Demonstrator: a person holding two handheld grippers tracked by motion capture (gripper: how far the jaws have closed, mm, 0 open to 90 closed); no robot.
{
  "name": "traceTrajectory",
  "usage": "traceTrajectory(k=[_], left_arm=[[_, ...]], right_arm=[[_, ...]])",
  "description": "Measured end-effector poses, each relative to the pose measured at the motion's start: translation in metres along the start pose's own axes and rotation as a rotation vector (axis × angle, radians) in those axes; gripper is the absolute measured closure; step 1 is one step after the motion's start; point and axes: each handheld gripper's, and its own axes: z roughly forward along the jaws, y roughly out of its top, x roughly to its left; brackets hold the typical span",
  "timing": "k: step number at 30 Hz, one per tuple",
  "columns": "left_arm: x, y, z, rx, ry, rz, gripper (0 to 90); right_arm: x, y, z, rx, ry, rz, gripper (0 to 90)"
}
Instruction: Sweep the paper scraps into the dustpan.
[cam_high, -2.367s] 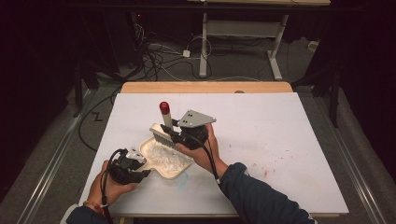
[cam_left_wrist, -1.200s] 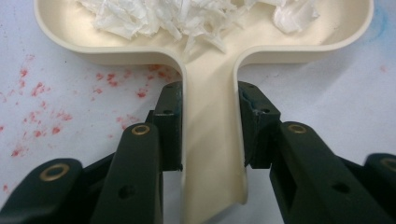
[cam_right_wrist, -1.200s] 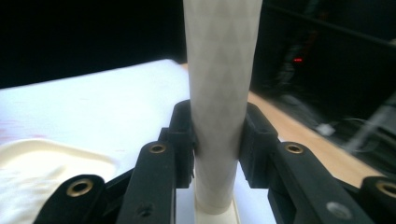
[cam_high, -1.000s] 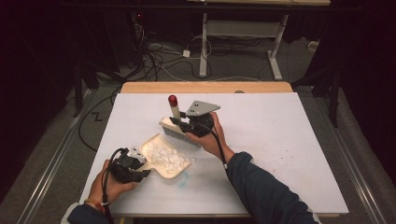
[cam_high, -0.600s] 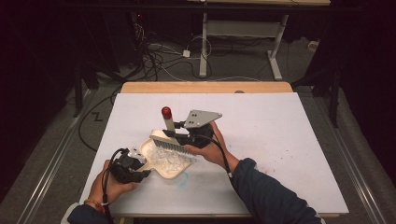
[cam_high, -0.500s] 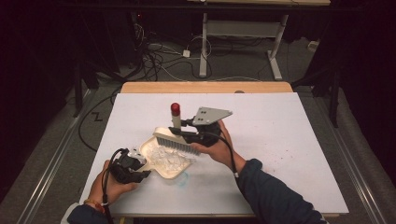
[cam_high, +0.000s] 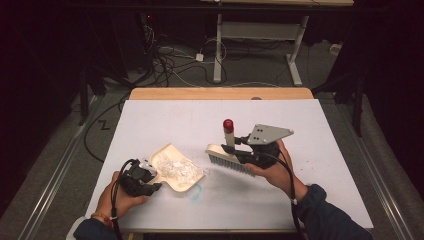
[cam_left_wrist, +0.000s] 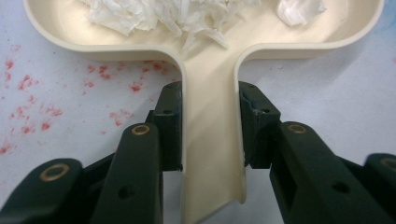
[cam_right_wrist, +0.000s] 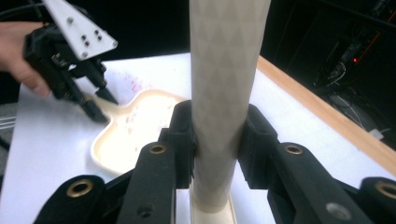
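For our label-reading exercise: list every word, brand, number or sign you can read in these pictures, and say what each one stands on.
There is none to read.
The cream dustpan, the brush with its red-tipped handle, and the white table carry no print.
The red specks on the table in the left gripper view are stains, not characters.
The grey plate on the right gripper shows screw holes, no lettering.

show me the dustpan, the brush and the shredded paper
dustpan (cam_left_wrist: 212, 140): left gripper view, on its handle between the fingers
brush (cam_high: 231, 164): high view, on the bristle row below the cream back
shredded paper (cam_high: 179, 168): high view, middle of the white pile in the pan
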Motion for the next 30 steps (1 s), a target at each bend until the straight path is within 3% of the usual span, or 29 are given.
traceTrajectory(k=[4,10,16,23,27,30], left_arm=[[-0.001,0.001,0.000,0.006,0.006,0.001,63.2],[-0.002,0.003,0.001,0.009,0.010,0.001,63.2],[-0.001,0.003,0.001,0.004,0.006,0.002,63.2],[-0.001,0.004,0.001,0.009,0.006,0.010,63.2],[-0.001,0.003,0.001,0.007,0.005,0.010,63.2],[-0.001,0.003,0.001,0.008,-0.001,0.011,63.2]], right_arm=[[0.007,-0.010,-0.008,0.039,0.011,0.002,70.7],[0.018,-0.017,0.010,0.075,0.016,-0.003,70.7],[0.031,-0.008,0.031,0.051,0.037,-0.028,70.7],[0.037,0.005,0.049,-0.048,0.086,0.010,70.7],[0.036,0.011,0.050,-0.072,0.090,0.019,70.7],[0.032,0.011,0.048,-0.071,0.056,0.006,70.6]])
